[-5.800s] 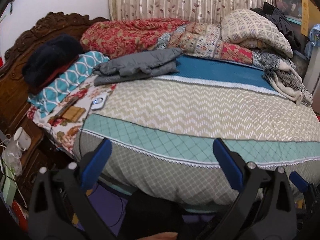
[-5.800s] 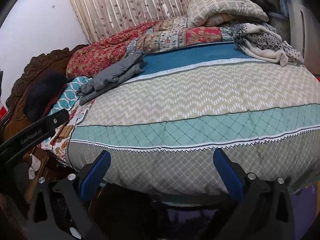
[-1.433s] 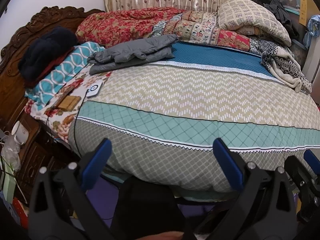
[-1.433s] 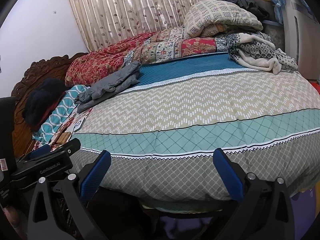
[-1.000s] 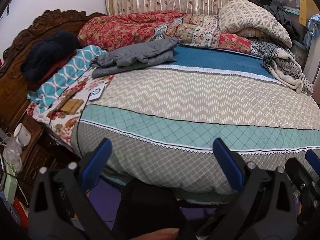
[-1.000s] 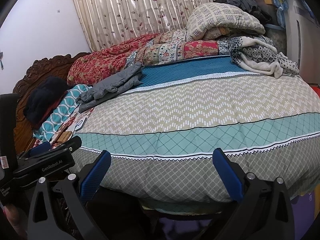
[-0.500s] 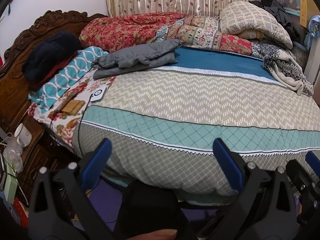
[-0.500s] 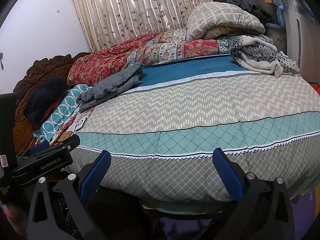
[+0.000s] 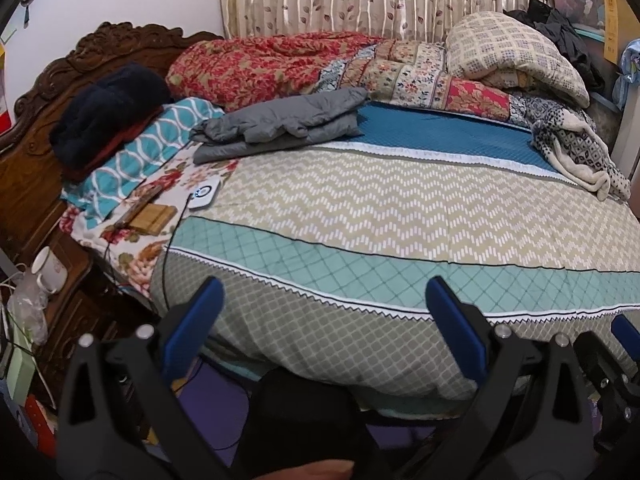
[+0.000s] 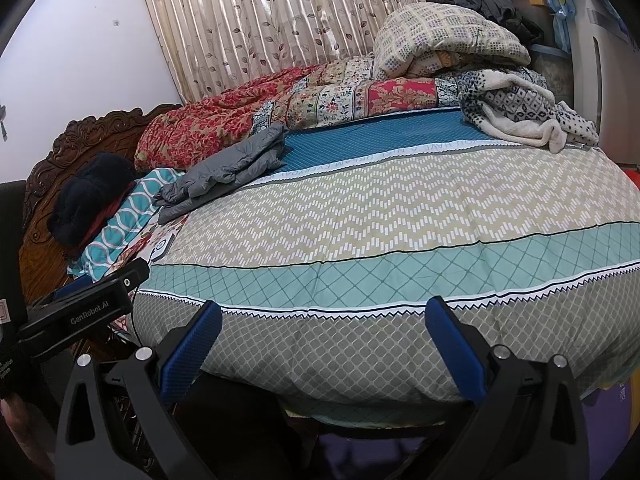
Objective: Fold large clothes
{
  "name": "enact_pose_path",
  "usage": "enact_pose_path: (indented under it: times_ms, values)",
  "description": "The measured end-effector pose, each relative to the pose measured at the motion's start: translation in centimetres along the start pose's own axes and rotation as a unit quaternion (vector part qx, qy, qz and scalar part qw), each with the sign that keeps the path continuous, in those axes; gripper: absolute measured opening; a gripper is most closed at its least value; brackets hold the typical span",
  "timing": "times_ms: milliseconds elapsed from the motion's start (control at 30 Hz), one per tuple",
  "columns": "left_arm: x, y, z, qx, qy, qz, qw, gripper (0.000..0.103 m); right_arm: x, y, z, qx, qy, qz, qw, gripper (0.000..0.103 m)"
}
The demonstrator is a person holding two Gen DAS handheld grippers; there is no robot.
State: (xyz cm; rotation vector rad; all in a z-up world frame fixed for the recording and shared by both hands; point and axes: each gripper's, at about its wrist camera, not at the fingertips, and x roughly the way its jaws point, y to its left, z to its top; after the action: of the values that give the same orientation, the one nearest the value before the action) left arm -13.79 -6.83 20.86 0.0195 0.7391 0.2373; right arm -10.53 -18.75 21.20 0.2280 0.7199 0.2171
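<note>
- Far left of the left gripper, beyond its left finger: a mug on a wooden stand, with a dark bundle higher up against the headboard.
- Left gripper: jaws spread wide, holding nothing, level with the near edge of the quilt.
- Ahead of it and slightly left, well apart: the grey jacket, folded, on the quilt's far side.
- Right gripper: also wide open and empty; the jacket lies far ahead to its left.
- Far right ahead: a patterned blanket, heaped.
</note>
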Motion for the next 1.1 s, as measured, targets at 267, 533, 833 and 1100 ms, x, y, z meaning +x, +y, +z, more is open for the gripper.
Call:
enact_pose_path:
  times_ms: [267,533,833,1100]
  values:
    - [0.16,0.01,-0.15,0.004,0.004,0.005,1.0,0.097,-0.02,0.09,-0.07,0.0,0.0,0.0,1.0,0.08]
    - [0.35,0.2,-0.13,0.002,0.01,0.009,0.9999,0.097,-0.07,0.3,-0.29,-0.001,0.001,0.0,1.0,0.08]
    - [0.24,0.5,-0.27,-0.008,0.007,0.003,0.9999,0.097,-0.1,0.39,-0.29,0.0,0.001,-0.001,1.0,0.08]
    - [0.81,0.41,-0.12,-0.009,0.028,-0.008,0.9995,0.097,-0.07,0.38,-0.22,0.001,0.001,-0.001,1.0,0.08]
